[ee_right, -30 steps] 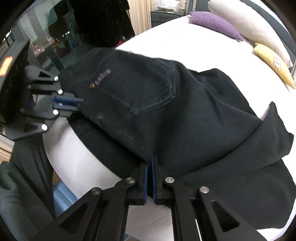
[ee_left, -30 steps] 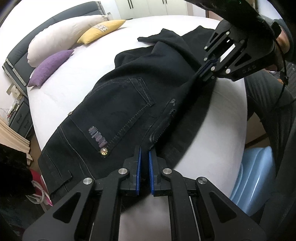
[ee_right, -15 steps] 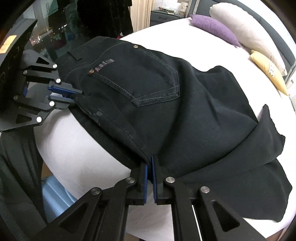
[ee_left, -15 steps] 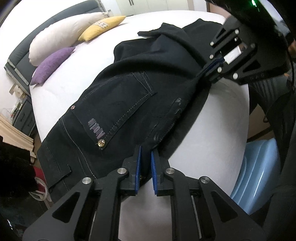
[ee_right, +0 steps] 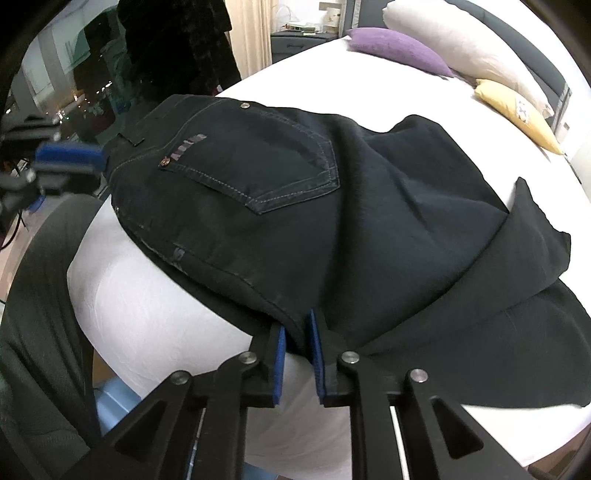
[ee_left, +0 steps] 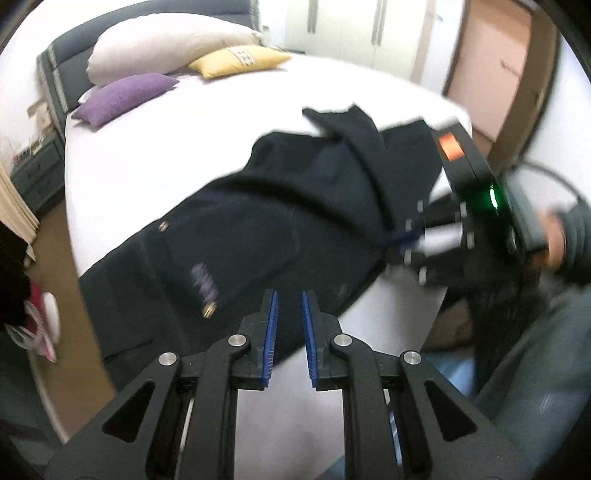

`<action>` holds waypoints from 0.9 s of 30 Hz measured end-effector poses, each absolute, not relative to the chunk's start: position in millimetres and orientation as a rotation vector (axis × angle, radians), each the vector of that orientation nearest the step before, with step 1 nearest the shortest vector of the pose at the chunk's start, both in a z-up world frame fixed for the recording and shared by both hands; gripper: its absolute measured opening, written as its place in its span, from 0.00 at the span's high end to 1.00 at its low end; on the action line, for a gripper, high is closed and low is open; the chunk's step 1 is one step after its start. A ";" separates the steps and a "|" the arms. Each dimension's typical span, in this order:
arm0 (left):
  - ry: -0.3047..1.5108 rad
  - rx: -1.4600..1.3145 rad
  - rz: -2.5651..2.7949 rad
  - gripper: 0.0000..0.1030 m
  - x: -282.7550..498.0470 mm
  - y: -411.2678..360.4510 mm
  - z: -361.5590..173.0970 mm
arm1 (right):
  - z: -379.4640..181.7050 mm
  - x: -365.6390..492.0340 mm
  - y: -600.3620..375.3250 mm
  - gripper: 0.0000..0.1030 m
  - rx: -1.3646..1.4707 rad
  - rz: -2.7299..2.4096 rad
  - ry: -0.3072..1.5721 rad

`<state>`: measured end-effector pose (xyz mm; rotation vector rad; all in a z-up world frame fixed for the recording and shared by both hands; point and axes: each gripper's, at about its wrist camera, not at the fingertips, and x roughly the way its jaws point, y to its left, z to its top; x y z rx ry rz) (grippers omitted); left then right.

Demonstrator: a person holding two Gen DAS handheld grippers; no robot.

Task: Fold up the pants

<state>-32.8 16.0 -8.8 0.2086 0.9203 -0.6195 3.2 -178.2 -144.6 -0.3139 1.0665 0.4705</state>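
In the left wrist view, the left hand-held gripper (ee_left: pixel 287 314) had let go of the pants (ee_left: pixel 258 236) on the bed (ee_left: pixel 147 155), jaws apart and empty. In the right wrist view, the right hand-held gripper (ee_right: pixel 296 343) had also parted, the seam loose between its pads; this fold looked finished.

We are in a home bedroom. We see a bed (ee_left: pixel 155 155) with a white sheet and a dark padded headboard (ee_left: pixel 55 74), and against it a white pillow (ee_left: pixel 166 48), a purple cushion (ee_left: pixel 125 92) and a yellow cushion (ee_left: pixel 240 59). A dark bedside cabinet (ee_left: pixel 35 173) stands next to the bed, pale wardrobe doors (ee_left: pixel 347 29) line the far wall, and a cream curtain (ee_right: pixel 251 33) hangs beside a dark window (ee_right: pixel 70 70).
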 end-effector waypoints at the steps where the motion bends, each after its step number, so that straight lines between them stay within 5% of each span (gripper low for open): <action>1: 0.928 0.191 -0.600 0.87 -25.2 10.4 -11.2 | -143.7 2.9 -180.1 0.80 -0.303 0.467 1.066; 5: 1.036 0.020 -0.554 0.87 15.9 -4.7 -55.5 | -136.0 -5.0 -189.9 0.52 -0.210 0.499 1.091; 13: 1.105 -0.081 -0.522 0.88 26.6 0.7 -89.2 | -87.9 23.3 -226.8 0.52 0.070 0.474 1.007; 21: 1.126 -0.047 -0.494 0.87 31.6 -9.2 -84.3 | -153.4 34.4 -206.7 0.58 0.039 0.461 1.164; 27: 1.068 -0.054 -0.513 0.87 44.2 -30.8 -62.2 | -122.0 10.1 -257.4 0.59 0.137 0.414 1.117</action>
